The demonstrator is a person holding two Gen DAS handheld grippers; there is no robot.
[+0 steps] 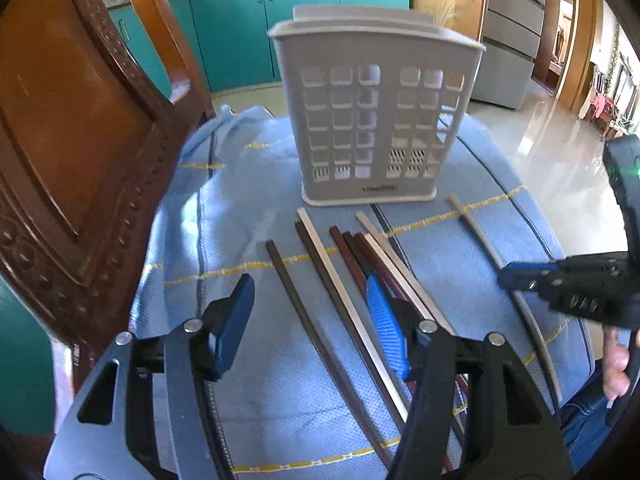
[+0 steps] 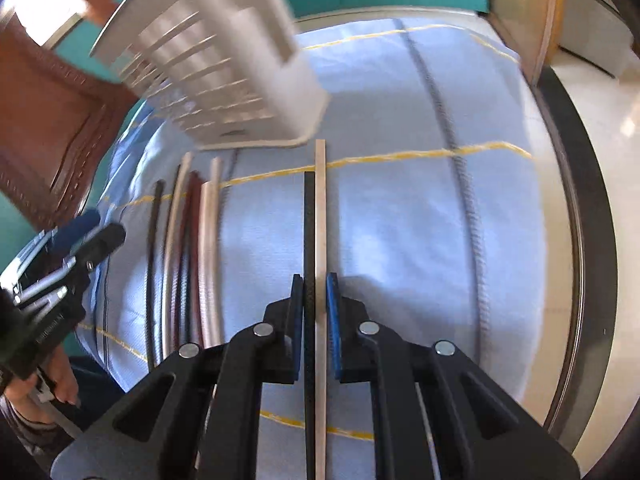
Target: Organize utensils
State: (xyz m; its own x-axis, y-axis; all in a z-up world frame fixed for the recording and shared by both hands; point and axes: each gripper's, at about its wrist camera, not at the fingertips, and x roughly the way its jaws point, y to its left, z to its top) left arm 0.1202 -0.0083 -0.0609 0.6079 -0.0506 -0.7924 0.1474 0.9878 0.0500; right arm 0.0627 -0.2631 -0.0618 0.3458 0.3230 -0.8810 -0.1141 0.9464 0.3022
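A grey slotted utensil holder [image 1: 372, 120] stands upright on a blue cloth [image 1: 248, 208]; it also shows in the right wrist view [image 2: 240, 64]. Several chopsticks [image 1: 352, 280] in dark brown, red-brown and pale wood lie in front of it. My left gripper [image 1: 312, 320] is open, low over these chopsticks. My right gripper [image 2: 314, 312] is shut on a pale chopstick [image 2: 320, 216], with a black shadow line beside it. The right gripper also appears at the right edge of the left wrist view [image 1: 516, 280] on that pale chopstick [image 1: 480, 232].
A carved wooden chair back [image 1: 80, 160] stands close on the left. The round table's dark rim [image 2: 576, 216] curves along the right. Teal cabinets [image 1: 280, 12] and a shiny floor [image 1: 552, 152] lie beyond. Loose chopsticks [image 2: 188, 248] lie left of my right gripper.
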